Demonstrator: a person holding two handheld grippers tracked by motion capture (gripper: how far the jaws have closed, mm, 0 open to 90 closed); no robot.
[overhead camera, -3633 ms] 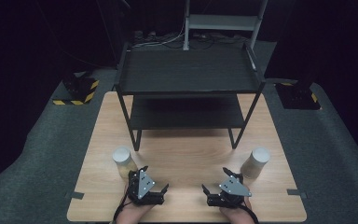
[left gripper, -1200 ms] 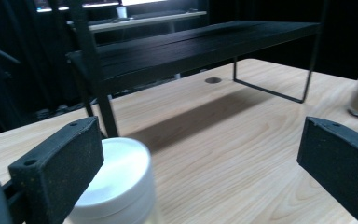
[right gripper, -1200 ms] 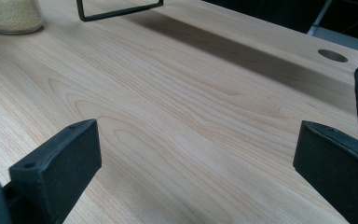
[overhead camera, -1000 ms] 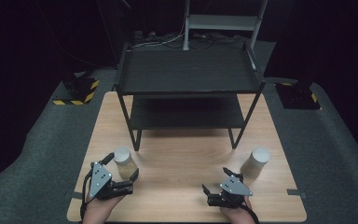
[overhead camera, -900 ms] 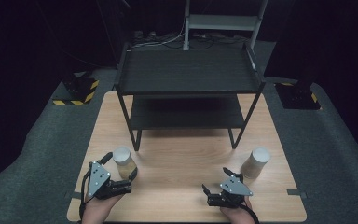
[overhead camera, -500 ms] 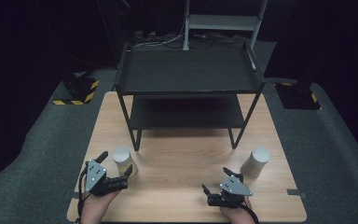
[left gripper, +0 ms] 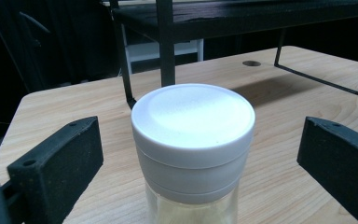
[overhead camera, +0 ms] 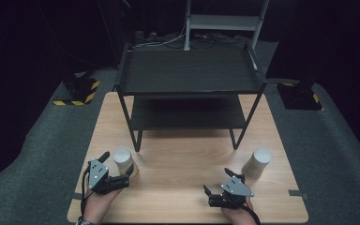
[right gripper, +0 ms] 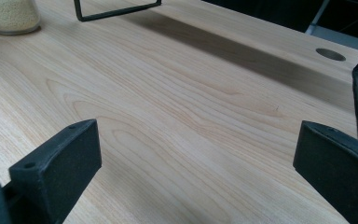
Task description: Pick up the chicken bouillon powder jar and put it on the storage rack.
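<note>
While unclasped, jar [left gripper: 192,140] between jaws.

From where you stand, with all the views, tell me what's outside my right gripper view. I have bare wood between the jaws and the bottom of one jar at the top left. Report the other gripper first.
Observer: The left gripper is open with its jaws either side of a white-lidded jar, not touching it.
Operator: Give me the second jar.
Observer: Another white-lidded jar stands near the table's right edge, just beyond the right gripper.
Operator: Now the rack.
Observer: The black two-tier rack has nothing on its top shelf.
</note>
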